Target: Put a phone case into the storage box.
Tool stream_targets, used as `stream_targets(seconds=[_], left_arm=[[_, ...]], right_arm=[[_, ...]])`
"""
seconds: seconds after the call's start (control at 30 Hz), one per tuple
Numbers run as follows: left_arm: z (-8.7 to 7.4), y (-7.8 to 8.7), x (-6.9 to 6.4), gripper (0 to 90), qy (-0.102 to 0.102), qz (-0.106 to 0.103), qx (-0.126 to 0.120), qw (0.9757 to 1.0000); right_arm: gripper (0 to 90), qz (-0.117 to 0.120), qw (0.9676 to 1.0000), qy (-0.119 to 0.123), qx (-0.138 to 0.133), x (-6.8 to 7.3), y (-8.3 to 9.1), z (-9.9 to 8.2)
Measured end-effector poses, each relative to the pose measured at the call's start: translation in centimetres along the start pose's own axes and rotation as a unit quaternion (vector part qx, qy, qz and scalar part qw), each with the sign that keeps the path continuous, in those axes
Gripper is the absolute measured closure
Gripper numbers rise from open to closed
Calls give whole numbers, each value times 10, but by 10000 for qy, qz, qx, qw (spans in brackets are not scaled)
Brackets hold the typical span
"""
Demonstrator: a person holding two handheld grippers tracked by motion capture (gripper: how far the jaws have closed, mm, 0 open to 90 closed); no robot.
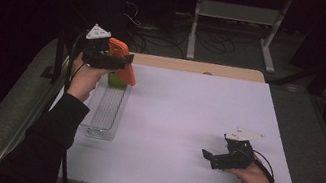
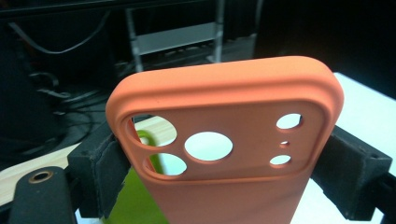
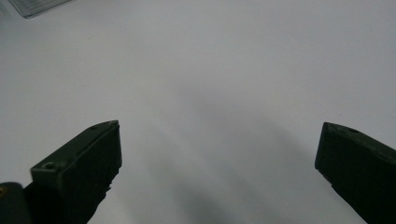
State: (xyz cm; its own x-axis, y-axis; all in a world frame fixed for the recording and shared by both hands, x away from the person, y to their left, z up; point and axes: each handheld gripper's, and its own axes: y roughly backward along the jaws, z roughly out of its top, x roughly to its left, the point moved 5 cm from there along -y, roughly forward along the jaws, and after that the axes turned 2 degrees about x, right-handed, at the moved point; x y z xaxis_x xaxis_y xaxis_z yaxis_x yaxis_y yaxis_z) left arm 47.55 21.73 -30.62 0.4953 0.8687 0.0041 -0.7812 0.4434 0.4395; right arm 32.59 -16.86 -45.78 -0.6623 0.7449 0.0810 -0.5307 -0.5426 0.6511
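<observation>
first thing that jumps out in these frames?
The orange phone case, clamped by its sides in the left gripper and held up over the far end of the clear tray at the table's left edge, with something green just behind it. Next, the right gripper, jaws wide open and holding nothing, low over the bare white table at the near right.

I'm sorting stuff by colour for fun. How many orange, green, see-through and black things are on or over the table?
Orange: 1, the phone case gripped by the left gripper
Green: 1, a green thing behind the case, partly hidden
See-through: 1, the clear tray
Black: 2, the left gripper and the open right gripper
Total: 5
</observation>
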Motion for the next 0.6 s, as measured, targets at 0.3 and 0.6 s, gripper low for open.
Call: stream_targets(seconds=[0.3, 0.6], left_arm=[[-11, -13, 20, 130, 98, 742, 374, 9965], [-28, -34, 31, 129, 174, 1197, 700, 9902]], right_arm=[[0, -64, 10000, -44, 6, -7, 7, -8], [0, -103, 9999, -31, -80, -10, 12, -10]])
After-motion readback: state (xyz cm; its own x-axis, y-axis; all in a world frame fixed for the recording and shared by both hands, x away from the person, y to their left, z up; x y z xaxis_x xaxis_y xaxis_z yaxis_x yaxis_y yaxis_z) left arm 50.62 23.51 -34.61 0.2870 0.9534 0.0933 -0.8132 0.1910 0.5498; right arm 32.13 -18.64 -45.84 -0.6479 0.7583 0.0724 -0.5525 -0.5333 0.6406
